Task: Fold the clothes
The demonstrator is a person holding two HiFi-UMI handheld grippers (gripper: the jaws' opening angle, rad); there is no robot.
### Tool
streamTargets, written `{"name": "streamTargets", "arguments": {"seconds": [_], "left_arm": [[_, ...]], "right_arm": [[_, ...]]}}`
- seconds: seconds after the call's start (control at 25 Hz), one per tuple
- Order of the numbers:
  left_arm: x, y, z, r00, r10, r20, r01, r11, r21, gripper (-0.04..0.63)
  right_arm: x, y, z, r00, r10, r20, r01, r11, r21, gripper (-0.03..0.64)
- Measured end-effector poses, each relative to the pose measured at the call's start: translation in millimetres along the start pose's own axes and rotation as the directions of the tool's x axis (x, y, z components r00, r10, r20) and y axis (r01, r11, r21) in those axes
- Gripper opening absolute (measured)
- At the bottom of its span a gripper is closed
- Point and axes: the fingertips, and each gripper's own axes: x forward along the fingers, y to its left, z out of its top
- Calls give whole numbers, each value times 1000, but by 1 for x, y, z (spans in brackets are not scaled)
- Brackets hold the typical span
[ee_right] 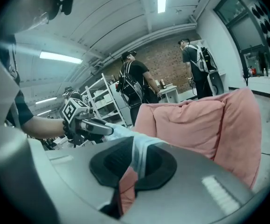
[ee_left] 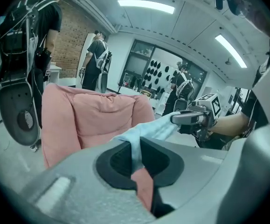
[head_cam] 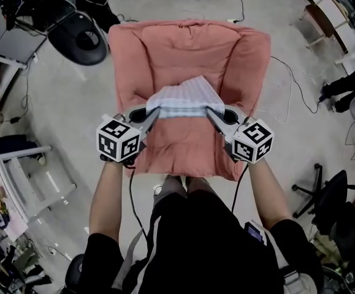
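Cloth (head_cam: pixel 183 100) first: it is a thin, pale blue striped piece, stretched between your two claws above the seat of the pink armchair (head_cam: pixel 189 48), with the rest spreading away from you toward the backrest. It looks light and limp — expect it to sag wherever you give it no support, and to crease easily. Your left claw (head_cam: pixel 154 113) is pinched tight on one near corner and your right claw (head_cam: pixel 210 112) on the other. Corners and hems seem the best places to hold, since they keep an edge straight. No brand, label or readable writing shows on the cloth — only the square markers on the claws' cubes.
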Motion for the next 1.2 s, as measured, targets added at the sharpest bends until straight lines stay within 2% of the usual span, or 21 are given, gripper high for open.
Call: {"name": "streamTargets", "arguments": {"seconds": [0.2,0.4,0.52,0.72,0.96,1.2], "left_arm": [[6,-16,-84,998,25,-54,-29,997,-76,25],[5,-42,-176,993,-5,-121,-13,988,-152,25],[4,-60,-213,990,-29,-137,4,983,-183,25],[8,-95,-267,982,-70,-173,38,983,-182,25],[1,-134,-337,970,-83,-228,41,982,-187,25],[-6,-146,-396,965,-71,-254,23,982,-189,26]], "right_arm": [[-5,18,-89,994,43,-104,-39,998,43,12],[-15,39,-176,981,42,-190,-19,992,124,12],[-28,51,-213,975,25,-220,9,988,155,12],[-61,73,-280,968,-9,-249,67,972,227,12],[-90,103,-350,956,-41,-290,116,963,244,12],[-94,126,-408,939,-53,-340,143,959,245,12]]}}
